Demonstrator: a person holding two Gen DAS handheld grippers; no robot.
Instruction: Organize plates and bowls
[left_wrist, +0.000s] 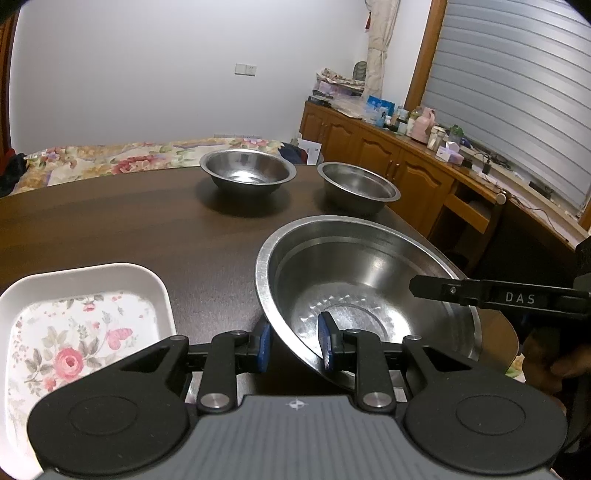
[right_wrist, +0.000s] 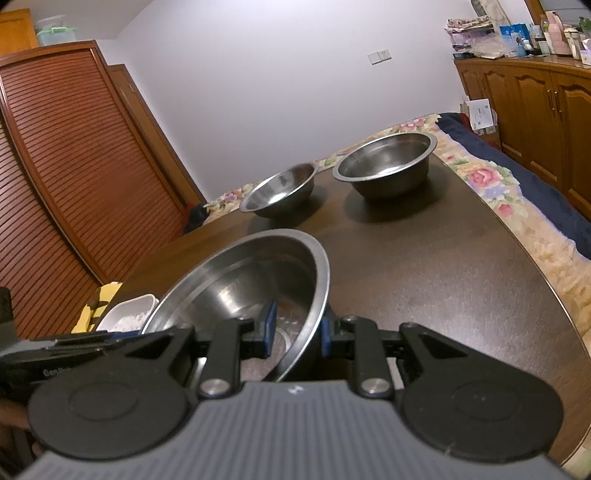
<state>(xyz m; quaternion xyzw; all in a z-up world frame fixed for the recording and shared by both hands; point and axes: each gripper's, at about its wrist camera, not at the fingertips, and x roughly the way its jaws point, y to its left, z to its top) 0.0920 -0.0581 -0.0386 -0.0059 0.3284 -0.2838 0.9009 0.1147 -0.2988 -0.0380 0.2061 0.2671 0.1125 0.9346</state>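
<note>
Both grippers pinch the rim of one large steel bowl (left_wrist: 369, 295), held tilted above the near edge of the dark wooden table (left_wrist: 129, 218). The left gripper (left_wrist: 293, 345) clamps the rim on one side, the right gripper (right_wrist: 293, 328) on the opposite side. Only the left view shows the white rectangular tray (left_wrist: 74, 332) in full, glossy, with a printed rose pattern. Only the right view shows the slatted wooden door (right_wrist: 74, 166). Two smaller round steel bowls, one shallower (left_wrist: 247, 171), one deeper (left_wrist: 356, 186), stand apart at the far edge.

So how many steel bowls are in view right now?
3. The large bowl is gripped at its rim by both grippers; two smaller ones, the left bowl and the right bowl, sit at the table's far side.
</note>
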